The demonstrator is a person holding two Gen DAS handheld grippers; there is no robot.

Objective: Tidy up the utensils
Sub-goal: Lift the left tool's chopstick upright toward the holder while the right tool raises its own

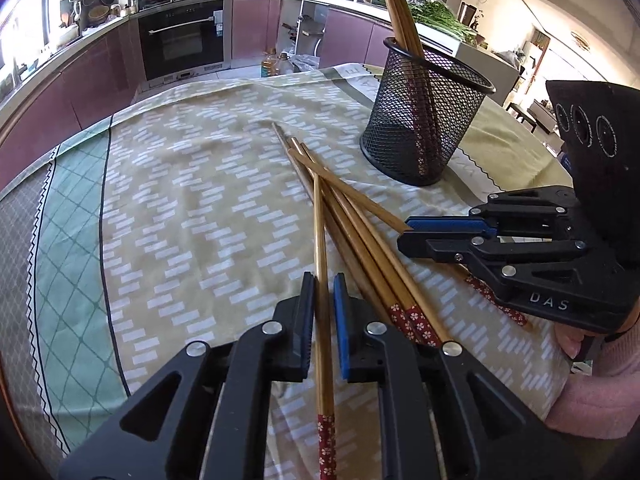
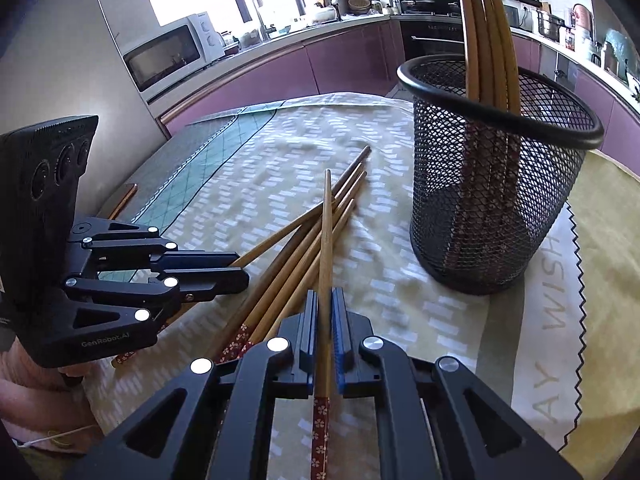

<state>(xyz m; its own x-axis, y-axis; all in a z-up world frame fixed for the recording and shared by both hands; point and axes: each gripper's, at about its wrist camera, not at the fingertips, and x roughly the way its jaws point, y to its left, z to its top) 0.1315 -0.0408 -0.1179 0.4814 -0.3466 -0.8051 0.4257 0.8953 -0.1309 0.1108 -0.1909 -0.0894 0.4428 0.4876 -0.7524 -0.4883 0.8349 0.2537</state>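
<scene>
Several bamboo chopsticks [image 1: 360, 236] with red flowered ends lie in a loose pile on the tablecloth, also in the right wrist view [image 2: 288, 252]. A black mesh cup [image 1: 420, 120] stands upright behind them with a few chopsticks in it, and shows in the right wrist view [image 2: 496, 184]. My left gripper [image 1: 323, 292] is shut on one chopstick [image 1: 320, 240] that runs between its pads. My right gripper [image 2: 325, 308] is shut on another chopstick [image 2: 326, 232]. The right gripper [image 1: 404, 232] shows in the left view, the left gripper [image 2: 240, 270] in the right view.
The patterned tablecloth [image 1: 180, 200] covers a round table whose edge curves at left. A second cloth with a zigzag border [image 2: 560, 300] lies under the cup's right side. Kitchen counters, an oven [image 1: 184, 40] and a microwave [image 2: 168, 56] stand beyond the table.
</scene>
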